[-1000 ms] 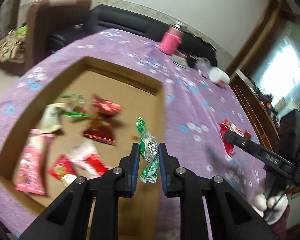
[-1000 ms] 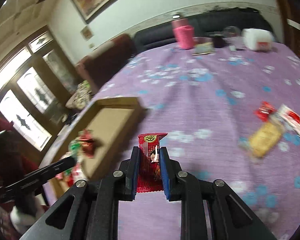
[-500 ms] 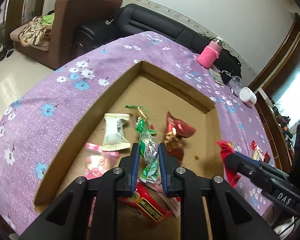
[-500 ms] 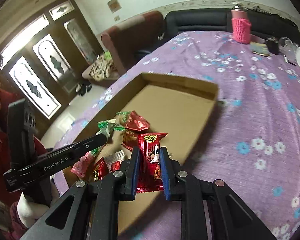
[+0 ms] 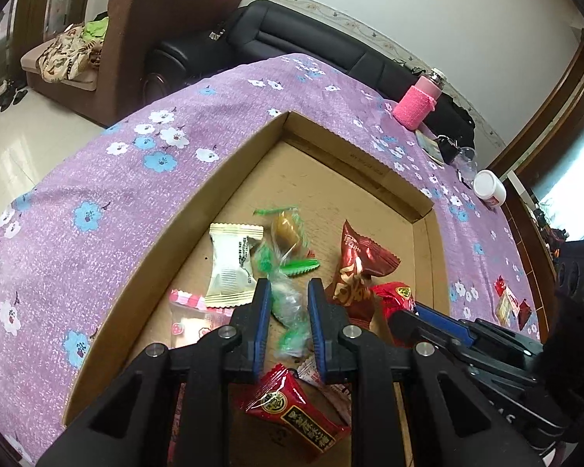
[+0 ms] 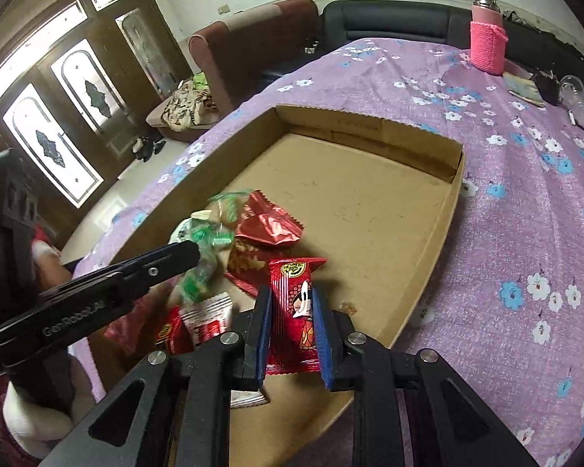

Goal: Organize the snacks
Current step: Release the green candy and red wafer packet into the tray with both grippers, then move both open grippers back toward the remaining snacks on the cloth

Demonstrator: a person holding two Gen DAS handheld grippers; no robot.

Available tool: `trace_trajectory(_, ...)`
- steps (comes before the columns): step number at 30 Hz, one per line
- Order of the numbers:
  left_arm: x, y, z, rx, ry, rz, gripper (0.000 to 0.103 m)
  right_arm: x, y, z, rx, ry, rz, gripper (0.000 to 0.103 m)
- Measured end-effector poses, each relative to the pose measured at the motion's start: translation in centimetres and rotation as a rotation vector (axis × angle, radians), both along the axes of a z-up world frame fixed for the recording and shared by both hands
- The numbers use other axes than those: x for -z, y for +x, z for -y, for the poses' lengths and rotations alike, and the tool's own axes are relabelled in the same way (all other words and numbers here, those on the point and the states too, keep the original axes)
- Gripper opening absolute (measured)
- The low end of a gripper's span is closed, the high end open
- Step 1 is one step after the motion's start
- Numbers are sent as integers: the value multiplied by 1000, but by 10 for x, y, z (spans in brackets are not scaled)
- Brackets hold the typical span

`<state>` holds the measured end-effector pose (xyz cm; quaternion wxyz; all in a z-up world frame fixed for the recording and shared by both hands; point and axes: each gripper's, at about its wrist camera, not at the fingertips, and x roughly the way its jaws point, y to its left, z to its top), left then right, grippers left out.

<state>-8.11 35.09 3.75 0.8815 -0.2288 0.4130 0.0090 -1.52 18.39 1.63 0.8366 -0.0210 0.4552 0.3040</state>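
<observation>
A shallow cardboard box (image 5: pixel 331 159) lies on the purple flowered tablecloth and holds several snack packets. My left gripper (image 5: pixel 288 292) hangs over the box; its jaws have parted and the clear green-ended candy wrapper (image 5: pixel 288 307) sits blurred between them, seemingly loose. The same wrapper shows in the right wrist view (image 6: pixel 198 272) at the left finger's tip. My right gripper (image 6: pixel 290 299) is shut on a red snack packet (image 6: pixel 296 303) with a cartoon figure, held over the box's near part (image 6: pixel 440 233).
In the box lie a white packet (image 5: pixel 229 264), a dark red foil bag (image 5: pixel 358 264), a red packet (image 5: pixel 292 412) and a pink packet (image 5: pixel 190 311). More snacks (image 5: pixel 508 303) lie on the cloth at right. A pink-sleeved bottle (image 6: pixel 486 35) and a white jar (image 5: pixel 488 188) stand far back.
Both grippers came lower and closer over the box. The left jaws have widened and the green-ended wrapper now looks blurred between them. The right gripper still holds the red packet.
</observation>
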Motion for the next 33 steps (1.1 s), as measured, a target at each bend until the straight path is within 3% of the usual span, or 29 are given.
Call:
trace_trajectory(9,-21,-12,9,8,-17,52,46,-5,-1,5,5,21,10,28)
trace_trajectory(22,-65,-37,51,45,56,135,75,-26,-22,56,73,99,57,28)
trace_trajectory(33,-64,-37,110,215,28,115,77,-29,-12,170,292,115,70,29)
